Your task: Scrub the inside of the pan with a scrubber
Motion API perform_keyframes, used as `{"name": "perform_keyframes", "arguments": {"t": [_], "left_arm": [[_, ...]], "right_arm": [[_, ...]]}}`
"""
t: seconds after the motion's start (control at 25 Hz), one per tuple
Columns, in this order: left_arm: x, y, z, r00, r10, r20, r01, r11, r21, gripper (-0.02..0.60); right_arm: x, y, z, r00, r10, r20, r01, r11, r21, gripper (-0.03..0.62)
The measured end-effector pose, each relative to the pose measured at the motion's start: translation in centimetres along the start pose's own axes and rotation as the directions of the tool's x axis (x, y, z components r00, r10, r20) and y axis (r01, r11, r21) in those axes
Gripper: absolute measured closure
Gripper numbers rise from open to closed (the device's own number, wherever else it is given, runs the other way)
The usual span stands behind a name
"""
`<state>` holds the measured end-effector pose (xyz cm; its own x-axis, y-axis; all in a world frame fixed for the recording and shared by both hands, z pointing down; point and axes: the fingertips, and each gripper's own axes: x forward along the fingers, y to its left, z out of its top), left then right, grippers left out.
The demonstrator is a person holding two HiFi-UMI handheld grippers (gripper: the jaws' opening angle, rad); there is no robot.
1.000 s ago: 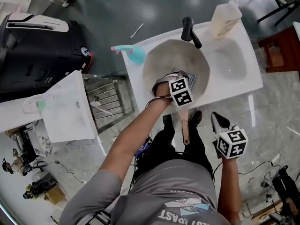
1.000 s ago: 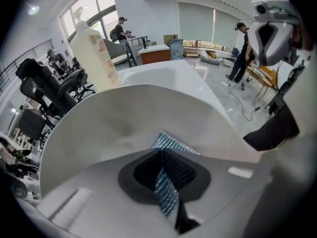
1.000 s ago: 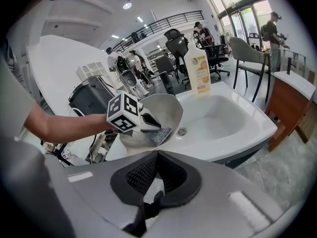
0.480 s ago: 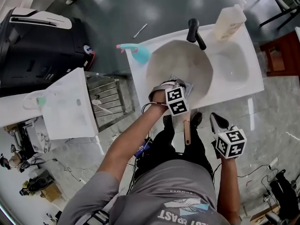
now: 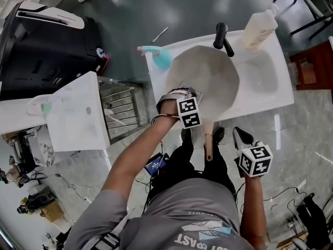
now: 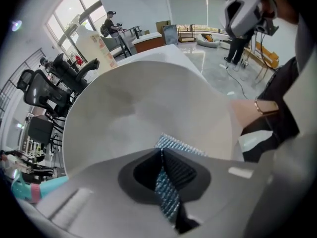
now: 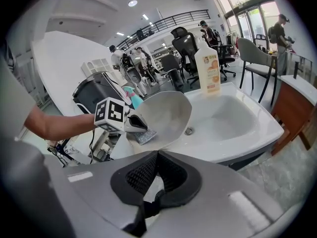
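The left gripper [image 6: 162, 157] grasps the scrubber [image 6: 174, 144] at the pan's [image 6: 148, 108] rim; the right gripper [image 7: 157, 158] is clenched, empty, near the handle [image 5: 207, 146].

I'm sliding my left gripper [image 5: 186, 95] leftward, and the scrubber [image 5: 196, 94] goes with it off the pan's [image 5: 208, 72] middle. Now it's down by the near-left rim.

Left tool [image 6: 161, 153]: jaws closed together, pinching the scrubber.
Scrubber: silvery-blue mesh scrubber [image 6: 181, 146]; one edge sticks out past the jaw tips and lies against the pan's inner surface.
Pan: pale round metal pan [image 6: 143, 100], tilted, inside facing the camera.
Lower left: teal plastic spray bottle [image 6: 30, 189].
Background: black office chairs [image 6: 47, 88].
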<state>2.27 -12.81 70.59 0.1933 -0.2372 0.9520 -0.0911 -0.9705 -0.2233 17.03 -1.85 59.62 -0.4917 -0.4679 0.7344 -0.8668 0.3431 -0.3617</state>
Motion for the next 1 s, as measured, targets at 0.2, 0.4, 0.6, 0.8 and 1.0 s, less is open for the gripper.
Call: {"name": "perform_keyframes", "arguments": {"t": [0.2,0.4,0.6,0.8,1.0], "left_arm": [[0.3,3.1,-0.9,0.997,0.065,-0.028,-0.065,0.998,-0.001,0.571],[0.8,6.2,-0.8,0.993,0.114,-0.025,-0.115,0.991,-0.067,0.571],[1.6,5.8,1.8,0.995,0.096,0.023,-0.093,0.988,-0.127,0.569],[2.6,4.0,5.2,0.996,0.052,0.078,-0.04,0.988,-0.149,0.571],[2.2,2.6,7.5,0.992,0.036,0.119,-0.017,0.987,-0.16,0.571]], "right_arm": [[0.2,0.7,-1.0,1.0,0.009,-0.01,-0.009,1.0,0.001,0.592],[-0.3,0.3,-2.1,1.0,0.002,-0.014,-0.002,1.0,0.013,0.592],[-1.0,-0.5,-3.1,1.0,-0.009,-0.015,0.009,1.0,0.024,0.592],[-1.8,-1.4,-3.5,1.0,-0.017,-0.01,0.017,0.999,0.034,0.592],[-2.8,-2.4,-4.5,0.999,-0.033,-0.015,0.034,0.999,0.04,0.592]]}}
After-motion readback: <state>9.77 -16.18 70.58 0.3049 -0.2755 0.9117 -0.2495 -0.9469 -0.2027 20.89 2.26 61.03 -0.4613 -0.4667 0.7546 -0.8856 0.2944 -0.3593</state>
